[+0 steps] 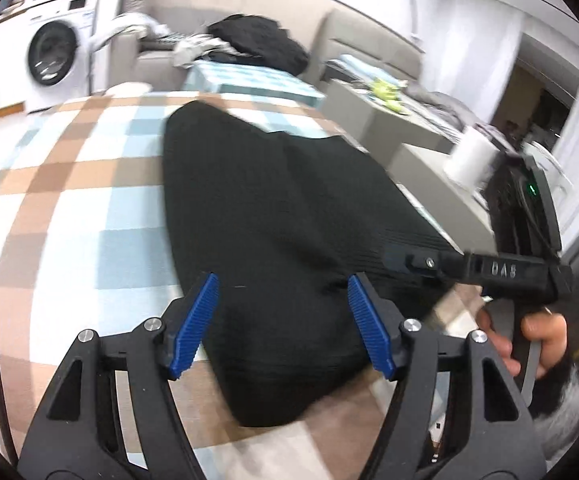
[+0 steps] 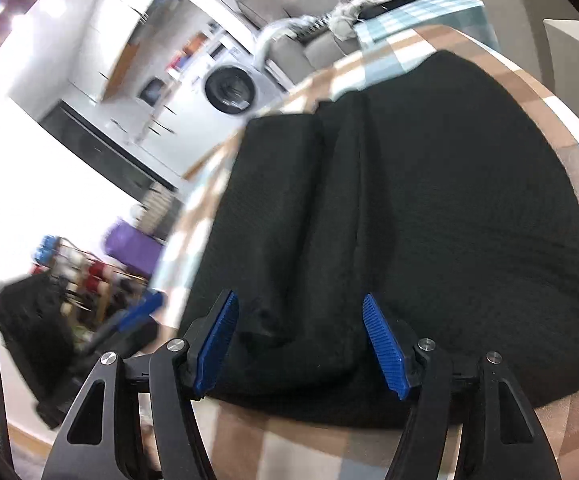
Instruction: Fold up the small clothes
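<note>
From the left wrist view, the checked cloth (image 1: 61, 184) covers the work surface and lies bare and wide to the left of the black garment (image 1: 273, 216), while on the right the surface's edge runs close by the garment's side, with grey furniture (image 1: 373, 120) and a white roll (image 1: 471, 156) just beyond it. The left gripper (image 1: 285, 320) stands with its blue pads wide apart, clear of the fabric; the garment's near end lies spread between and below them, not pinched. The right gripper (image 1: 413, 262) reaches in from the right, its tip at the garment's right edge, with the person's hand (image 1: 533, 340) on its handle. Farther back sit a heap of dark clothes (image 1: 261, 40) and a washing machine (image 1: 55, 60). From the right wrist view, the garment (image 2: 429, 220) fills most of the frame, folded lengthwise with a ridge running away from the camera; its near edge lies just ahead of a strip of bare checked cloth (image 2: 289, 452). The right gripper (image 2: 301, 344) has its jaws wide too, pads over the fabric without squeezing it. The surface's left edge drops off beside the garment, where the left gripper (image 2: 129, 320) shows, blurred, with a cluttered rack (image 2: 81, 268) and washing machine (image 2: 231, 90) beyond.
</note>
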`<state>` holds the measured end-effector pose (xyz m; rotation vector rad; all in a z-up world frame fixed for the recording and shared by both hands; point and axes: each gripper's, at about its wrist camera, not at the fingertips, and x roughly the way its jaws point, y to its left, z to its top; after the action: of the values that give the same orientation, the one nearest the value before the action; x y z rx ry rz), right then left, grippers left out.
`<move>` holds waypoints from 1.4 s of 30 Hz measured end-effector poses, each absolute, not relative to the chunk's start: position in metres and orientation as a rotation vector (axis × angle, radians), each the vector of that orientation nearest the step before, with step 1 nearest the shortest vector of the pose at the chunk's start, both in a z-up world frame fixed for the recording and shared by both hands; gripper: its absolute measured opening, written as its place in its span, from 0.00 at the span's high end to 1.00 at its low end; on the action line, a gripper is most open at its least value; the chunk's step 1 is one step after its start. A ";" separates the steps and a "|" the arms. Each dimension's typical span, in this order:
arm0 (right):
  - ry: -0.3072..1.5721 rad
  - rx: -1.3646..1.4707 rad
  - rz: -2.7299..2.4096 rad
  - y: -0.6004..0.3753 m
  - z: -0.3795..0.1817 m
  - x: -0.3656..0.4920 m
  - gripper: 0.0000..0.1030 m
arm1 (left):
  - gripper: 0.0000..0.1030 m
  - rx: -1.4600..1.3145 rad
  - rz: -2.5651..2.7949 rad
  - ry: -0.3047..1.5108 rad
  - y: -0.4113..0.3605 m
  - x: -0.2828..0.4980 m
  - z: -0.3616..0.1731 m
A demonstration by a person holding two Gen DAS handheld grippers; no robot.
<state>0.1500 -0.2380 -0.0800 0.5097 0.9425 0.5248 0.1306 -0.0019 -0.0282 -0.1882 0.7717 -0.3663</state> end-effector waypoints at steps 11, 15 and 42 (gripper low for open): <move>0.758 0.353 0.524 -0.224 -0.033 0.126 0.95 | 0.37 -0.227 -0.283 0.779 0.039 0.135 -0.040; 0.846 0.279 0.453 -0.229 -0.052 0.130 0.95 | 0.37 -0.228 -0.271 0.832 0.034 0.141 -0.057; 0.943 0.268 0.364 -0.241 -0.078 0.152 0.91 | 0.35 -0.189 -0.344 0.921 -0.010 0.126 -0.083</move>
<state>0.1516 -0.2406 -0.0784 0.2683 0.9431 0.3637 0.1264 -0.0095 -0.0830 -0.1886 0.9214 -0.3440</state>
